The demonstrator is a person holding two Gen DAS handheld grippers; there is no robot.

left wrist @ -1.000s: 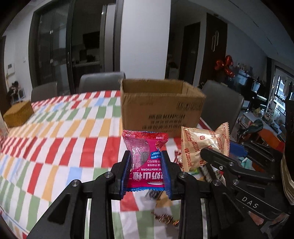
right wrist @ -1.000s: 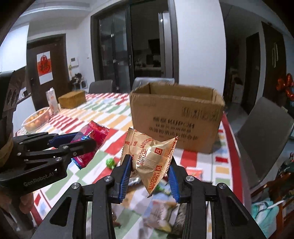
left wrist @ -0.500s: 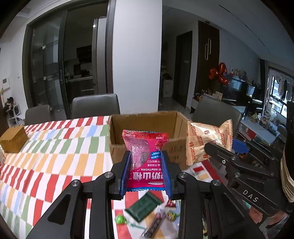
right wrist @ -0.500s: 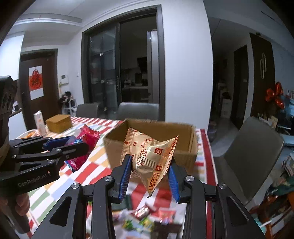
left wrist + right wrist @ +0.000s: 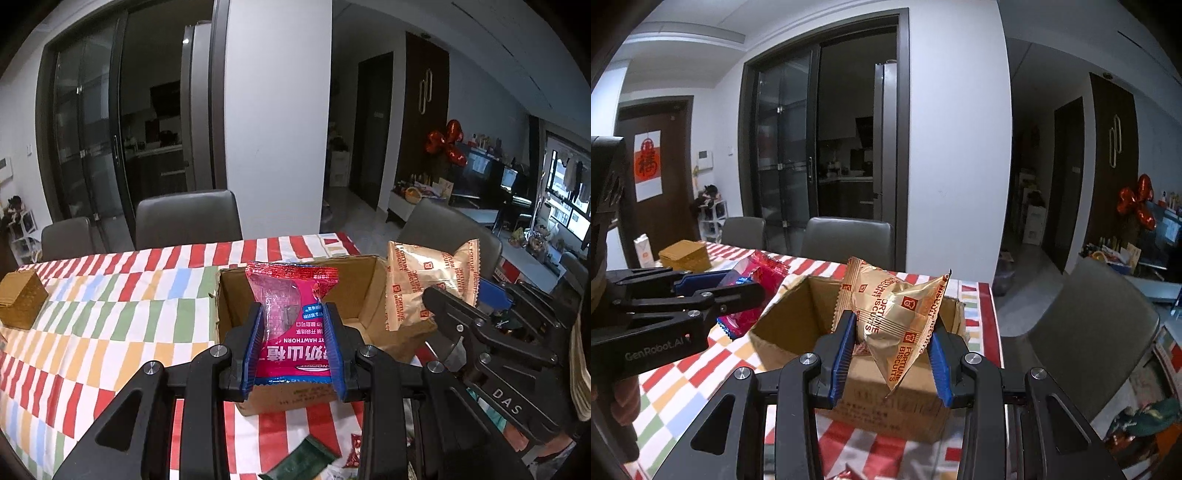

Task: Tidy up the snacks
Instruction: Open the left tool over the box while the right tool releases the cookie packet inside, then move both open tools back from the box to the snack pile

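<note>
The left gripper (image 5: 295, 343) clamps a pink-red plastic hawthorn snack packet (image 5: 293, 325) above the open brown cardboard box (image 5: 291, 395). The right gripper (image 5: 890, 354) pinches a gold foil fortune biscuit packet (image 5: 894, 314) over the same box, which stands on the striped counter (image 5: 110, 321).

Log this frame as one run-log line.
left claw: shut on pink hawthorn packet | right claw: shut on gold biscuit packet | both above open cardboard box

Pink packet (image 5: 291, 325): glossy crinkled plastic film, partly see-through. Gold packet (image 5: 894, 317): shiny metallic foil, creased. Box (image 5: 798, 317): matt brown cardboard, rough torn edges. Left claw (image 5: 293, 347) and right claw (image 5: 890, 354): matt black plastic, ribbed blue pads, small metal screws. Bench (image 5: 110, 306) cover: smooth checked cloth. Chair (image 5: 849, 236): grey, slight sheen, leather-like.
</note>
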